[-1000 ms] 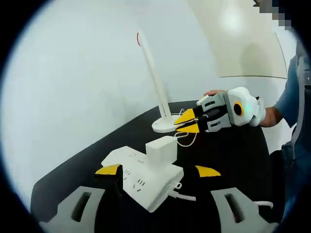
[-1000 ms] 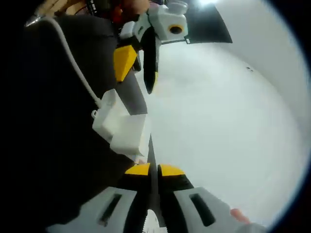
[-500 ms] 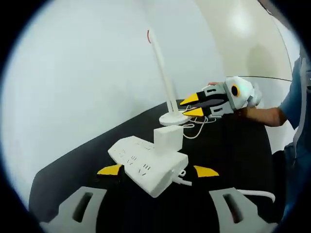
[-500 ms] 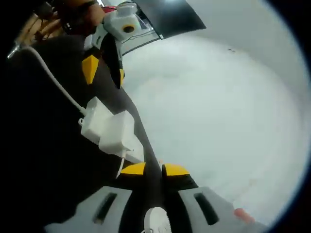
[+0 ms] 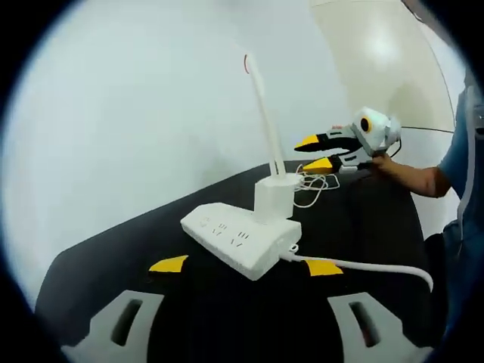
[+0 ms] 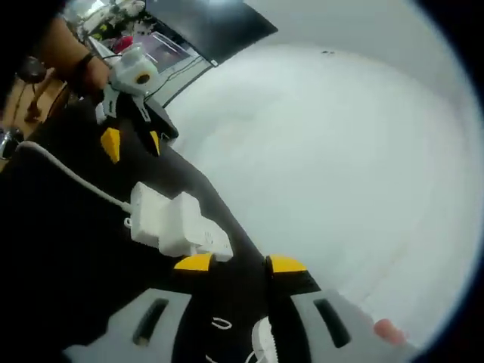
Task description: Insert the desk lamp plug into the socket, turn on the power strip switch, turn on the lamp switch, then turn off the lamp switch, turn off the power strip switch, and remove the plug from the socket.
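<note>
Power strip (image 5: 240,240) with its plug (image 5: 274,198) lies just beyond the empty, wide-spread left hand-held gripper (image 5: 245,265), seemingly untouched.

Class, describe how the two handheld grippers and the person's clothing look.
The left gripper has grey jaws tipped with yellow pads. The right gripper, seen from the left gripper view, has a white body, black jaws and yellow tips. The person wears a blue sleeve.

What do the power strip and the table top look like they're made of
The power strip looks like white moulded plastic, matte to satin: crisp edges, uniform colour, no strong glare. The table top looks covered in a matte black surface, possibly cloth or a mat; it reflects almost nothing, so I can't be sure.
</note>
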